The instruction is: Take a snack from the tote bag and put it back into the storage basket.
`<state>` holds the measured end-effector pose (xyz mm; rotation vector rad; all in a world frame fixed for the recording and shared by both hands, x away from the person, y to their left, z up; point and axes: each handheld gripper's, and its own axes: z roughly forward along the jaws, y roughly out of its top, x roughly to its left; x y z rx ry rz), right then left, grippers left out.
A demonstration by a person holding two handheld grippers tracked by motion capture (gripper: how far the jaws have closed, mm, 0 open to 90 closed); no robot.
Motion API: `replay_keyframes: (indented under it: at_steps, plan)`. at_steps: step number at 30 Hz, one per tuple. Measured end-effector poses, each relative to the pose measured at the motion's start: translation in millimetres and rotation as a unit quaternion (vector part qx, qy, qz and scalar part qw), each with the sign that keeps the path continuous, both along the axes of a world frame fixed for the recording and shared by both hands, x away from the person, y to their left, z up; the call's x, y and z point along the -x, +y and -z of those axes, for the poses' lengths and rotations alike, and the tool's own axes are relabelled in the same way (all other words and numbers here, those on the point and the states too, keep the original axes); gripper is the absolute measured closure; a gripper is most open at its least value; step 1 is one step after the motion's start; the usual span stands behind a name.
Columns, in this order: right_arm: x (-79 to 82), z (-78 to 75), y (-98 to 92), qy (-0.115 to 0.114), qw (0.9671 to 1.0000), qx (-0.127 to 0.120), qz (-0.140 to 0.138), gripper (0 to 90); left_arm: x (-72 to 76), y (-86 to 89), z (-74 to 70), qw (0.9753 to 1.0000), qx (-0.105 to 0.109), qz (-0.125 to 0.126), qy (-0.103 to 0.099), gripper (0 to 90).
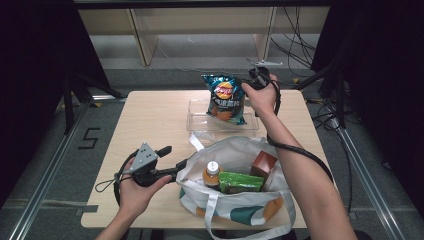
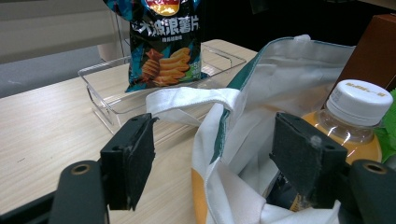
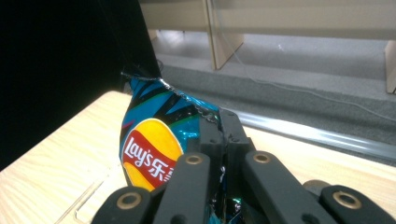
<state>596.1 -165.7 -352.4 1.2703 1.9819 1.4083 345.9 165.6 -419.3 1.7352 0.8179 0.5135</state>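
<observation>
Blue chip bag (image 1: 226, 98) pinched tight at its top in my right hand-held gripper (image 1: 255, 80), hanging over the clear tray (image 1: 197, 121) near the surface's far edge. My left hand-held gripper (image 1: 172, 157), jaws wide, straddles the tote bag (image 1: 235, 210) rim; next I'd lower the chips gently.

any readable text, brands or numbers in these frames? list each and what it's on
"Lay's乐": red and yellow logo on the chip bag, shut in the right gripper.
"大波浪薯片": white letters on the bag front; the smaller line below is too blurred to read.
"5": black mark on the floor left of the table.
Bottle cap: faint print, unreadable.
Green packet and brown box: nothing legible.
</observation>
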Motion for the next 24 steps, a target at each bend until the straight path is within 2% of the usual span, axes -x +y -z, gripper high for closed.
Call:
replay_keyframes:
  at_steps: [2, 8, 9, 10, 12, 17, 18, 19, 24]
  plan:
    - [0.3, 1.7, 1.2, 0.015, 0.9998, -0.006, 0.009, 90.0, 0.0, 0.0, 0.1, 1.0000, 0.000, 0.000, 0.000, 29.6]
    - [-3.5, 7.2, -1.3, 0.024, 0.9996, -0.004, 0.013, 90.0, -0.6, 0.9, 0.4, 1.0000, 0.005, 0.001, -0.001, 29.4]
    - [-4.0, 7.8, -1.7, 0.022, 0.9997, 0.001, 0.014, 90.0, 0.1, 1.4, -0.3, 1.0000, 0.000, -0.002, 0.000, 29.4]
    - [-3.9, 7.5, -2.2, 0.026, 0.9996, -0.003, 0.010, 90.0, 0.0, 1.3, -0.3, 1.0000, 0.001, -0.002, 0.000, 29.4]
    - [-5.2, 8.6, -3.2, 0.019, 0.9997, 0.004, 0.015, 90.0, -0.4, 0.6, 0.3, 1.0000, 0.006, 0.001, 0.000, 29.4]
    - [-5.8, 10.2, -3.5, 0.025, 0.9996, -0.003, 0.017, 90.0, -0.5, 0.3, 0.2, 1.0000, 0.004, 0.003, -0.002, 29.4]
    - [-7.0, 11.1, -4.0, 0.020, 0.9997, 0.004, 0.014, 90.0, -0.5, 0.3, 0.5, 1.0000, 0.004, 0.002, -0.002, 29.4]
    - [-6.3, 11.1, -3.2, 0.025, 0.9995, -0.004, 0.019, 90.0, 0.1, 0.6, 0.1, 1.0000, 0.000, -0.001, 0.000, 29.4]
    - [-8.8, 12.3, -5.2, 0.016, 0.9997, 0.013, 0.016, 89.7, -0.6, 0.5, 0.2, 1.0000, 0.004, 0.003, -0.002, 29.4]
